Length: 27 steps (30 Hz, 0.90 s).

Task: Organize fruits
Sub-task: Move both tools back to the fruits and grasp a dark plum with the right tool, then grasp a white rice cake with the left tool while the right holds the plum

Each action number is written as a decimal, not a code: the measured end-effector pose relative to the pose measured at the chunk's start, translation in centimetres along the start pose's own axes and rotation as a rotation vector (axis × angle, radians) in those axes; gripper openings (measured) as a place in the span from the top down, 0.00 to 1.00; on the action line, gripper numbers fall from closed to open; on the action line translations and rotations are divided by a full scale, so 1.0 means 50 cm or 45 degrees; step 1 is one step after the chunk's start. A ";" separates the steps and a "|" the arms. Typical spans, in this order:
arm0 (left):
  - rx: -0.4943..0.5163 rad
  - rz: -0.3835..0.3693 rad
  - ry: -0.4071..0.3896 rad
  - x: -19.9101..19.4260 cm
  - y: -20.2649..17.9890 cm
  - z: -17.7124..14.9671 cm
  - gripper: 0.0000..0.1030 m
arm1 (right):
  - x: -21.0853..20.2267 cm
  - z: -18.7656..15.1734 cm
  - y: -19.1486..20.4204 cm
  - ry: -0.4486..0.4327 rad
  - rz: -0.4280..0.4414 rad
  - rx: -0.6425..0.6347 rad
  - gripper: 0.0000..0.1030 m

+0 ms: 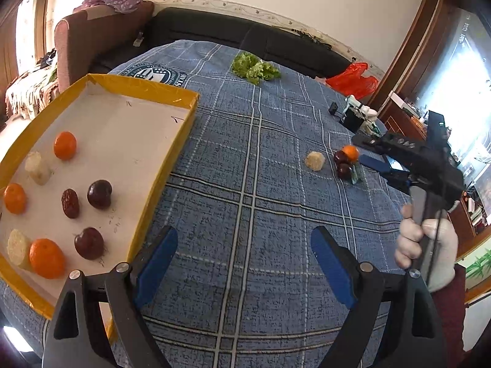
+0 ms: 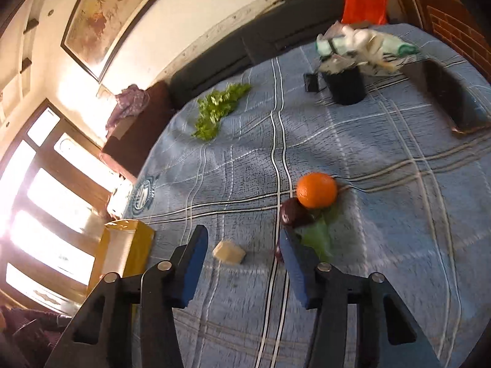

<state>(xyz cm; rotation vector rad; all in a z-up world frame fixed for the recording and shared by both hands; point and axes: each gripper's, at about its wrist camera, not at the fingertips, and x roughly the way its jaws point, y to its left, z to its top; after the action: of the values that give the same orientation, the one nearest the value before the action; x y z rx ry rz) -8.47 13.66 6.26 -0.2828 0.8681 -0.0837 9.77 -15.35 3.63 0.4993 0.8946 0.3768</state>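
Wide blue plaid cloth [image 1: 245, 184] covers the whole table, and on its left side sits the shallow yellow-rimmed cardboard tray with a white floor [image 1: 129, 128], already carrying several oranges, dark red plums and pale corn-like chunks in loose rows. The left gripper [image 1: 244, 256] hovers over bare cloth just beside the tray, blue pads spread wide, nothing between them. Over on the far side, the right gripper [image 2: 242, 254] is the one in play: jaws apart, empty, pointed down at the leftover cluster. The round orange mandarin [image 2: 316, 190] rests touching a dark maroon plum [image 2: 293, 211], with a second plum half hidden behind the right finger. And right in the gap sits the small pale beige chunk [image 2: 229, 253], alone on the cloth, apart from the others. That looks like the pick in hand. To do it well, I'd say centre the chunk between the pads, come straight down so the right finger doesn't nudge the plum beside it, and close gently; it looks light and could skid on the cloth. Then carry it over to the tray's pale pieces.
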 end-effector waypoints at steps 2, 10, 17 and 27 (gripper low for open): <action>0.001 -0.001 0.001 0.008 0.002 0.004 0.14 | 0.019 0.000 0.002 -0.001 -0.075 -0.046 0.49; 0.002 0.015 0.041 0.043 -0.004 0.006 0.14 | 0.088 -0.026 0.017 0.069 -0.341 -0.256 0.53; -0.012 0.019 0.019 0.026 0.008 0.004 0.14 | 0.097 -0.053 0.044 0.037 -0.517 -0.424 0.71; 0.102 0.080 -0.076 -0.013 -0.024 0.083 0.14 | -0.051 -0.057 0.031 -0.086 -0.304 -0.263 0.71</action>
<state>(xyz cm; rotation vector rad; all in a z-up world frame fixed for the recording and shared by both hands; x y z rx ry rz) -5.67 13.49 9.62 -0.1822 0.8113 -0.0512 5.85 -14.65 4.64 0.2104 0.8288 0.2299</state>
